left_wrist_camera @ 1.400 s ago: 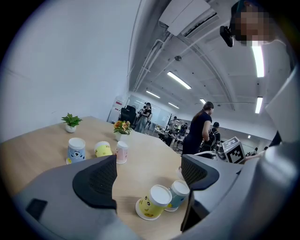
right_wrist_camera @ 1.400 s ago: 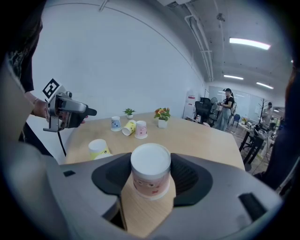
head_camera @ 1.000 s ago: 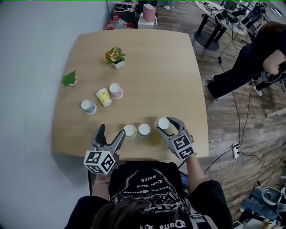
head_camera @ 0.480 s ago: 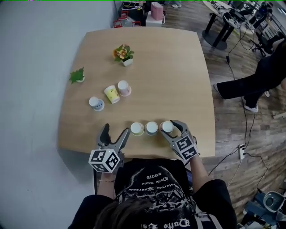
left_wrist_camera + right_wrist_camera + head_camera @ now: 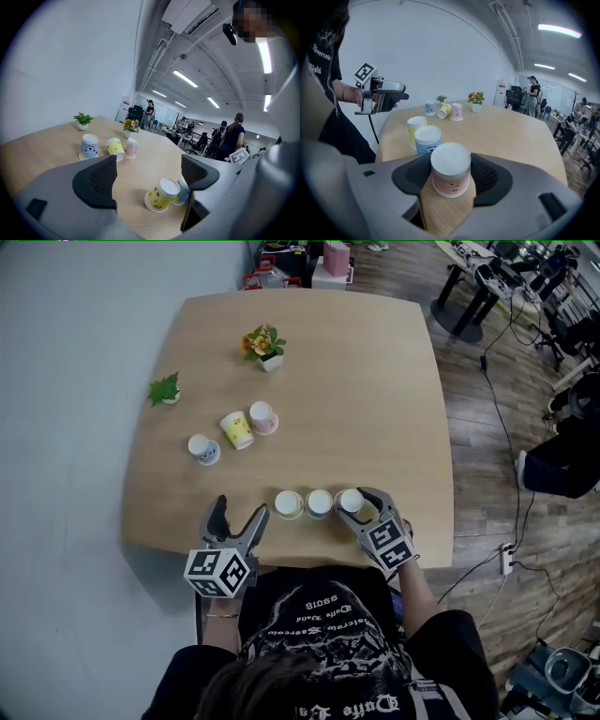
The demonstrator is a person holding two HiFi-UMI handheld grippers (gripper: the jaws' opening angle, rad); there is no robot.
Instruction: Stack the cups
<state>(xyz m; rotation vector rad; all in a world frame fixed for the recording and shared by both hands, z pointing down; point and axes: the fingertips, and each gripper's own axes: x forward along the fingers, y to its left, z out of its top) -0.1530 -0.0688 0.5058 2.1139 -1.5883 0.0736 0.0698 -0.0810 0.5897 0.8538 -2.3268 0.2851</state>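
On the wooden table [image 5: 375, 409], three paper cups stand mouth down in a row along the near edge. The right gripper [image 5: 355, 503] has its two pads pinching the right-end cup [image 5: 450, 164], a white cup with a pinkish print, one pad pressed to each side, and the cup's rim sits at the tabletop. Just to its left stands the near blue cup [image 5: 319, 502], and left of that the near yellow cup [image 5: 288, 504]; the three are close together. The left gripper [image 5: 236, 514] hovers at the near edge just left of this row, its jaws spread wide with only bare table between them. Farther off on the left half of the table stand a far blue cup [image 5: 202, 448] and a pale pink cup [image 5: 262, 416], both upside down, with a tipped yellow cup [image 5: 236, 429] between them, just beside the pink one. Beyond them are a small green plant [image 5: 165, 389] near the left edge and a pot of orange flowers [image 5: 265, 345].
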